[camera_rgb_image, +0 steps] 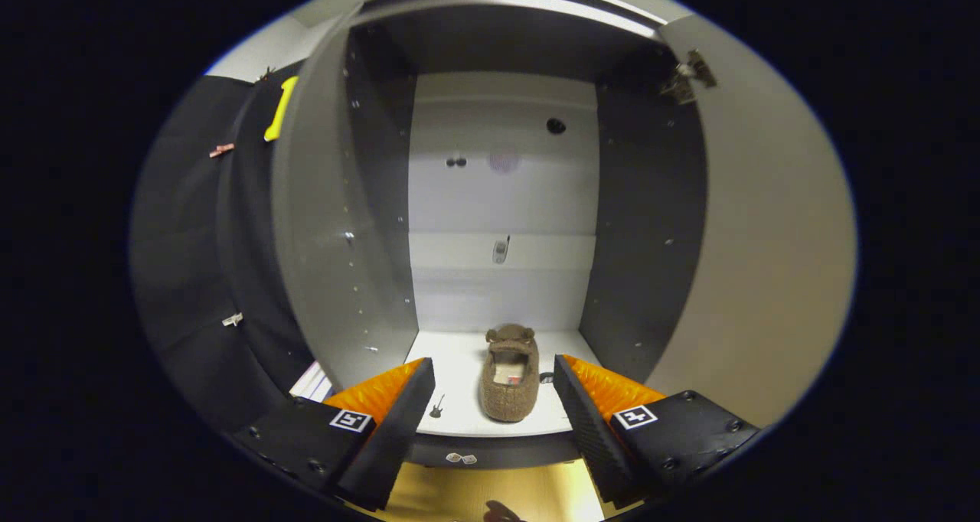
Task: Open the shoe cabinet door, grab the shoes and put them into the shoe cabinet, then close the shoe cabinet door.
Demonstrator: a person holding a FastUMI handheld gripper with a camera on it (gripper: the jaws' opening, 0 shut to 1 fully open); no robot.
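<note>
Nearest the camera, at the bottom of the gripper view, the gripper (494, 399) has its two fingers (398, 415) spread wide apart, and they grip nothing. Each finger block has a small square marker (352, 420) on top. Between and below the fingers, at the very bottom of the frame, a strip of yellow floor (490, 491) shows.

Just past the fingertips, in the lower middle of the frame, a fuzzy brown shoe (510, 380) sits on the white bottom shelf (459, 369) of the shoe cabinet (501, 200). It lies in the gap between the two fingers, touching neither one, with its toe pointing toward the back of the cabinet.

The cabinet fills the middle of the frame. Its back wall is white and its side walls are dark. The left door (314, 216) stands open on the left side of the frame. The right door (766, 239) stands open on the right side, with a metal hinge (689, 74) near its top.
</note>
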